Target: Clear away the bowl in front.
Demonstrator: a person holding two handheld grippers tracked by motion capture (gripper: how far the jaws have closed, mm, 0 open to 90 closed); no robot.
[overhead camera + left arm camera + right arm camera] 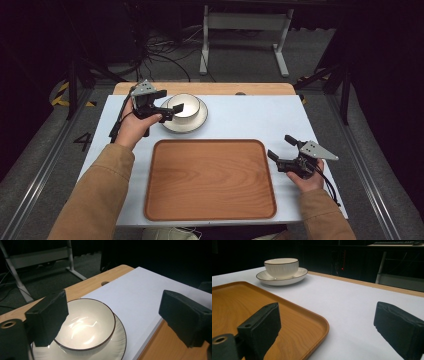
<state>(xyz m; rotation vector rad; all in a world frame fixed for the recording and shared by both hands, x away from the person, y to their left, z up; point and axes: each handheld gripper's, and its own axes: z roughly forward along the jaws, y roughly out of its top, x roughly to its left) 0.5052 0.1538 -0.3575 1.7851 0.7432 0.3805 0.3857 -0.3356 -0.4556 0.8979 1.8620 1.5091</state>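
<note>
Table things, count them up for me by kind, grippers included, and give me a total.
Bowl: 1
Plate: 1
Wooden tray: 1
Grippers: 2, the left gripper and the right gripper
Total: 5

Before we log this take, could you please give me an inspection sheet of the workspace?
Surface: white table top on a wooden board, clean.
Job's things: white bowl stands in a white plate at the far left; wooden tray lies bare at the near middle.
Clutter: nothing seen.
Grippers: left gripper open at the bowl's rim, nothing gripped; right gripper open beside the tray's right edge, holding nothing.
Cables: one trails from each gripper; a tangle lies on the floor behind.
Surroundings: dark room, grey floor, white metal frame beyond the table.
</note>
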